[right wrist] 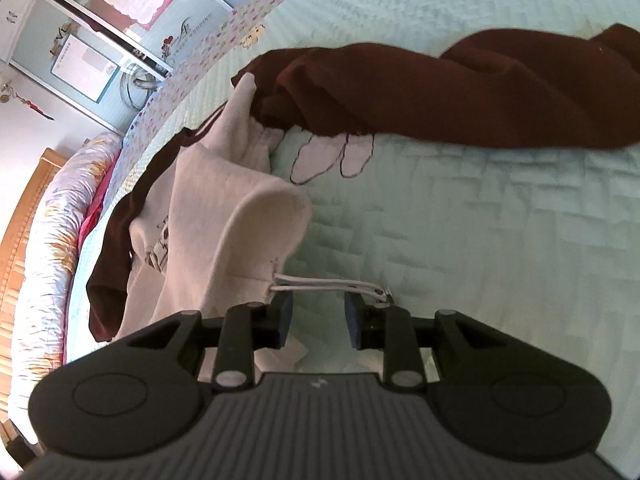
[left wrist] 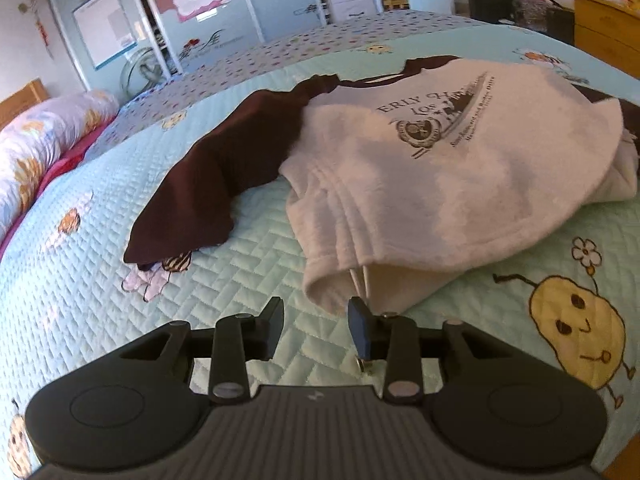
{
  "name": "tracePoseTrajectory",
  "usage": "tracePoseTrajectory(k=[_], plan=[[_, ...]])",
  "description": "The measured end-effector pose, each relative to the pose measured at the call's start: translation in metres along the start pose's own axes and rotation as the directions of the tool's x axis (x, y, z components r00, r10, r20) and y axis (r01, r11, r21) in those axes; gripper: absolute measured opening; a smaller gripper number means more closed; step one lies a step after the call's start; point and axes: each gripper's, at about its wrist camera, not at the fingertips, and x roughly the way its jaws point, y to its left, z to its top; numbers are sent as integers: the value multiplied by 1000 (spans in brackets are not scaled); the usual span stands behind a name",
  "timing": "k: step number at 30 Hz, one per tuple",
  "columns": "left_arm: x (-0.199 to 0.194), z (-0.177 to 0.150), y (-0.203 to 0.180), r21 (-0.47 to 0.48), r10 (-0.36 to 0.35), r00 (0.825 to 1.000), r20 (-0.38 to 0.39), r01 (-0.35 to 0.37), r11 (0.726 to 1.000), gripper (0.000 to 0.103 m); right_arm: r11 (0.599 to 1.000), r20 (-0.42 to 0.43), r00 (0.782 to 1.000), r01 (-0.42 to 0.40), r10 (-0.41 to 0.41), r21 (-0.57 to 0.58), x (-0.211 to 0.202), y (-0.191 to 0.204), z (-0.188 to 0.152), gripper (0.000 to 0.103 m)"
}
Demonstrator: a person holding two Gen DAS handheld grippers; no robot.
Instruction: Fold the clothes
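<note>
White fleece hooded sweatshirt (left wrist: 440, 168) with maroon sleeves lies bunched, so with my left gripper (left wrist: 316, 330) and right gripper (right wrist: 319, 314) both part-open and empty, I should pinch hem corners, avoiding its white drawstring (right wrist: 324, 284).

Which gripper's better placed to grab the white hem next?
Left, probably. The left gripper is open right at the white hem; the right gripper faces mostly the drawstring.

We see a bed (left wrist: 100, 320) under a mint quilt, mirrored wardrobe doors (left wrist: 104, 28) behind, a wooden dresser (left wrist: 604, 28) at right.
</note>
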Motion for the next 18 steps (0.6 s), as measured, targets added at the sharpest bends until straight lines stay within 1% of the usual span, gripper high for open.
tracePoseTrajectory(k=[2, 5, 7, 8, 9, 11, 12, 16, 18], plan=[[-3, 1, -3, 29, 3, 1000, 9, -3, 1000, 38, 1000, -9, 1000, -3, 3, 11, 1, -2, -2, 33], [-9, 5, -9, 70, 4, 999, 34, -7, 998, 41, 1000, -8, 1000, -6, 6, 13, -1, -3, -4, 34], [-11, 8, -13, 99, 5, 999, 49, -9, 995, 43, 1000, 1, 1000, 0, 0, 18, -3, -4, -4, 37], [-9, 8, -15, 118, 14, 999, 48, -19, 993, 45, 1000, 7, 1000, 5, -5, 23, -4, -5, -4, 39], [-5, 8, -19, 146, 31, 999, 44, -37, 989, 45, 1000, 11, 1000, 5, -5, 29, -5, -7, -4, 39], [4, 6, -28, 224, 64, 997, 41, -72, 972, 45, 999, 9, 1000, 3, -4, 33, -4, -8, -4, 39], [7, 5, -31, 252, 71, 997, 43, -80, 964, 45, 999, 7, 1000, 2, -3, 35, -4, -8, -4, 40], [23, 6, -42, 336, 109, 993, 53, -120, 934, 45, 1000, 0, 1000, 4, -4, 30, -5, -7, -5, 41], [34, 8, -45, 351, 119, 991, 58, -132, 927, 45, 1000, 0, 1000, 2, -2, 30, -5, -7, -6, 41]])
